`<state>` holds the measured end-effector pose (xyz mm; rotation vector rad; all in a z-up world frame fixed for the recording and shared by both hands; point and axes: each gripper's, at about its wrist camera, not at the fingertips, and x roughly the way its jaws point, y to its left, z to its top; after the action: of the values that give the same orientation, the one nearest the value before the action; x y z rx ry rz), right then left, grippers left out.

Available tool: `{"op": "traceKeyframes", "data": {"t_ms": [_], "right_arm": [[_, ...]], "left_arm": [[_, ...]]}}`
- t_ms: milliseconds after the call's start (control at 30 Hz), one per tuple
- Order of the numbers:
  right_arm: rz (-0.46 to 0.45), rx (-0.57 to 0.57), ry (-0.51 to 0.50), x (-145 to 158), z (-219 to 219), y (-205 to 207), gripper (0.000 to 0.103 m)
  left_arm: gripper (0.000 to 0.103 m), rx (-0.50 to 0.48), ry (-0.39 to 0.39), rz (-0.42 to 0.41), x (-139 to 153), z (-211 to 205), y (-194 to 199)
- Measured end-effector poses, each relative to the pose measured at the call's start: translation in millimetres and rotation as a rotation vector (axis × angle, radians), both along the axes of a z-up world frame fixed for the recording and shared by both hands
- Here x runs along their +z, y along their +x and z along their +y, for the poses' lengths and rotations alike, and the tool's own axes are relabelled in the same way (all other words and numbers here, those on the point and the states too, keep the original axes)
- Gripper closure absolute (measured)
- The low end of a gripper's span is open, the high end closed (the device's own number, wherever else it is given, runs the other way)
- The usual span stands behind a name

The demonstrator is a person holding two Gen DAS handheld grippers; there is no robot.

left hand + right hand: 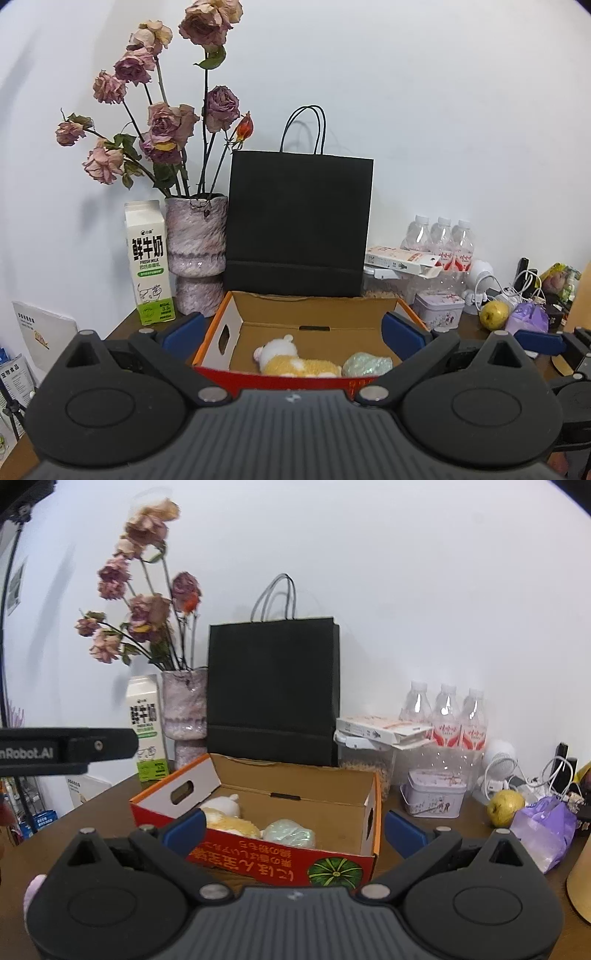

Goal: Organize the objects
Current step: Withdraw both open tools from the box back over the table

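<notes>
From the left, we see the plush toy (295, 360) and pale green bundle (365, 363) half-hidden behind the cardboard box (314, 314) wall, inside it, while our left gripper (295, 330) and right gripper (295, 827) hang wide apart, empty.

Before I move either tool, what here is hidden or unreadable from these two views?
- Plush toy: lower part hidden by the cardboard box front wall, left wrist view.
- Green bundle: too blurred to identify, right wrist view.
- Black bag: contents hidden by its own walls, both views.
- Pink object: cut off behind the right tool body.
- Left tool: open, holding nothing.
</notes>
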<state>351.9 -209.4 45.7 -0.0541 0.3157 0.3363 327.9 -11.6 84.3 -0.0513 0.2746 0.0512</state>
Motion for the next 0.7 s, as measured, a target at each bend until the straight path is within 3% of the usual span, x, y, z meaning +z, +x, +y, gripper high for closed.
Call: {"op": "traceKeyframes", "data": {"t_ms": [700], "right_arm": [[0.022,0.022,0.000,-18,-14,-112,0.000]], "left_arm": [[0.000,-0.044,0.009,0.022,-13,23,-108]]}}
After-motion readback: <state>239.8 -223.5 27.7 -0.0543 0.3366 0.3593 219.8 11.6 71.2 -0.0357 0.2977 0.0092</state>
